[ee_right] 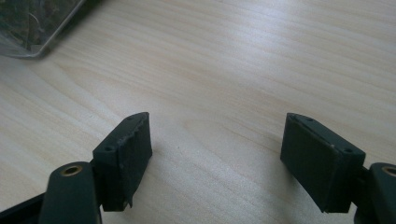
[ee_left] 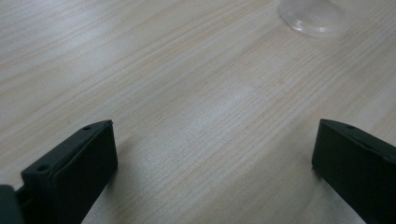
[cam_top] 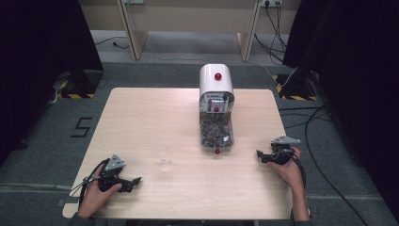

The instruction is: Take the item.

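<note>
A white dispenser (cam_top: 216, 84) with a red knob stands at the table's far middle, its clear bin (cam_top: 216, 132) full of dark pieces; a corner of that bin (ee_right: 32, 28) shows in the right gripper view. A small clear cup (cam_top: 163, 157) stands left of the bin, and its base (ee_left: 310, 16) appears in the left gripper view. My left gripper (cam_top: 135, 182) rests low at the front left, open, with bare wood between its jaws (ee_left: 212, 149). At the right edge my right gripper (cam_top: 260, 156) is open too, pointing toward the bin, nothing between its jaws (ee_right: 217, 140).
The light wooden table (cam_top: 141, 113) has bare room across its left half and front middle. Cables trail from both grippers and across the floor on the right. Black curtains flank the table, and a wooden frame stands behind it.
</note>
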Demonstrator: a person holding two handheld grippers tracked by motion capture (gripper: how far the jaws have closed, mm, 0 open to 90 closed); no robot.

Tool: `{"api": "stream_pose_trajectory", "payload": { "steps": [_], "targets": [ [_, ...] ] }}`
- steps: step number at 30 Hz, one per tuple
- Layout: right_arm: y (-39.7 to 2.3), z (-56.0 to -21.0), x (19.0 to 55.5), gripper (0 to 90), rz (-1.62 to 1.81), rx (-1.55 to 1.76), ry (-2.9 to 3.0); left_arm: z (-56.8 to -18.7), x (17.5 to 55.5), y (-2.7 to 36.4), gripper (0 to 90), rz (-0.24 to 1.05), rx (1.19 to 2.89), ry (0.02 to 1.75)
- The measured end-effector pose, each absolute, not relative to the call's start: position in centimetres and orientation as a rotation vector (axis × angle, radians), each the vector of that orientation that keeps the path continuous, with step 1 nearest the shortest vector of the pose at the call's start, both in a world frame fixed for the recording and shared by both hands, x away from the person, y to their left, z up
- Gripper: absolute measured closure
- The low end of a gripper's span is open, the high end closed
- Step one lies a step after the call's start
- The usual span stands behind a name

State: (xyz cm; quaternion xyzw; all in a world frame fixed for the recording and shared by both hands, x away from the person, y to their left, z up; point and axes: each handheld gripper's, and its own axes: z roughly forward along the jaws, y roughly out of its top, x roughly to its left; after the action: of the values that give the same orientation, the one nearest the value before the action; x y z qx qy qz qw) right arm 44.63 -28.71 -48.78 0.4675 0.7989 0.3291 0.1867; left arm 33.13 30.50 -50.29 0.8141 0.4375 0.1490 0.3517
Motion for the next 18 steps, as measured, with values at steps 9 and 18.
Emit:
{"api": "stream_pose_trajectory", "payload": {
  "steps": [9, 18],
  "targets": [
    [-28.70, -48.78, 44.63, 25.4, 0.927, 1.316, 2.249, -50.29, 33.13, 30.50, 0.0, 0.386, 2.107, 1.132],
    [-28.72, -48.75, 44.66, 25.5, 0.925, 1.320, 2.251, -50.29, 33.13, 30.50, 0.0, 0.386, 2.107, 1.132]
  ]
}}
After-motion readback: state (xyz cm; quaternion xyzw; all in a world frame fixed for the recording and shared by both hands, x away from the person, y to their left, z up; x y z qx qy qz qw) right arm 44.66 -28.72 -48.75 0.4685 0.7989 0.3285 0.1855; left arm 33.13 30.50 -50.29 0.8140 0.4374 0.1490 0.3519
